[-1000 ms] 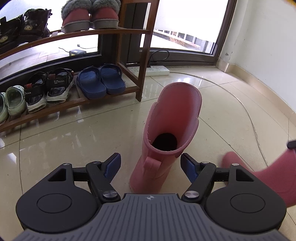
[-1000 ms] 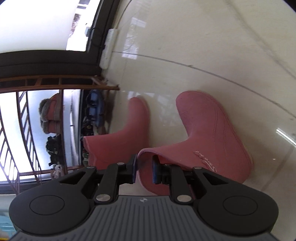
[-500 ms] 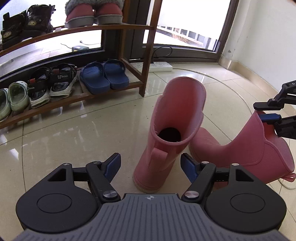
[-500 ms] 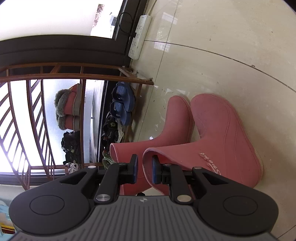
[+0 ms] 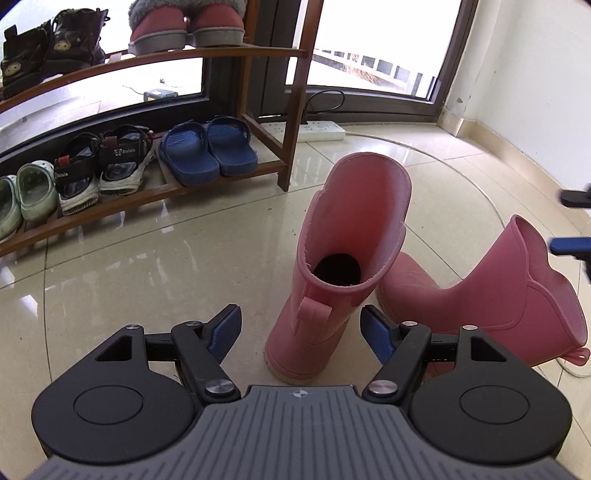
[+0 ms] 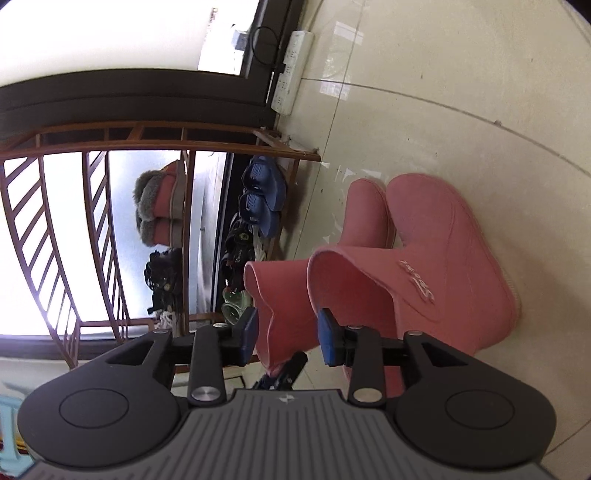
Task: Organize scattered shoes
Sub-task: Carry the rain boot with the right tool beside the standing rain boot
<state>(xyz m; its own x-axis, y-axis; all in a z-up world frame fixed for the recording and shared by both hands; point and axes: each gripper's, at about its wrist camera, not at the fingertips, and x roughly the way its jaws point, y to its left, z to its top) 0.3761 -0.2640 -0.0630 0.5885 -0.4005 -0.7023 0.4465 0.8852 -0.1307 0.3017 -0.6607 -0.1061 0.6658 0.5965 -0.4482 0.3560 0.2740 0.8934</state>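
L hand-held gripper (image 5: 301, 330): nearest, low centre of L view; jaws spread wide, nothing clamped; blue pads either side of 1st boot's heel, not touching.
R hand-held gripper (image 6: 287, 332): jaws opening; rim of 2nd boot's shaft sits btwn pads, pads no longer pressing it. Also seen at 3 o'clock edge of L view, tips only.
1st pink boot (image 5: 343, 266): upright on floor, just past L gripper at 12 o'clock; shaft mouth open upward, pull tab on back facing camera.
2nd pink boot (image 5: 517, 295): at 2 o'clock of 1st boot, standing on floor, shaft tilted toward R edge; toe just beside 1st boot, looks touching. In R view (image 6: 424, 269) white lettering on side.
Floor (image 5: 147, 266): glossy beige tile, both boots on it.
Shoe rack (image 5: 291, 122): wooden, further out at 11 o'clock; boots not on it.
Bottom shelf: blue slides (image 5: 208, 149), black sandals (image 5: 99, 166), green clogs (image 5: 26, 195).
Upper shelf: fur-lined pink slippers (image 5: 184, 22), black boots (image 5: 44, 40).
Power strip (image 5: 314, 127): white, on floor by window at 12 o'clock, behind rack.
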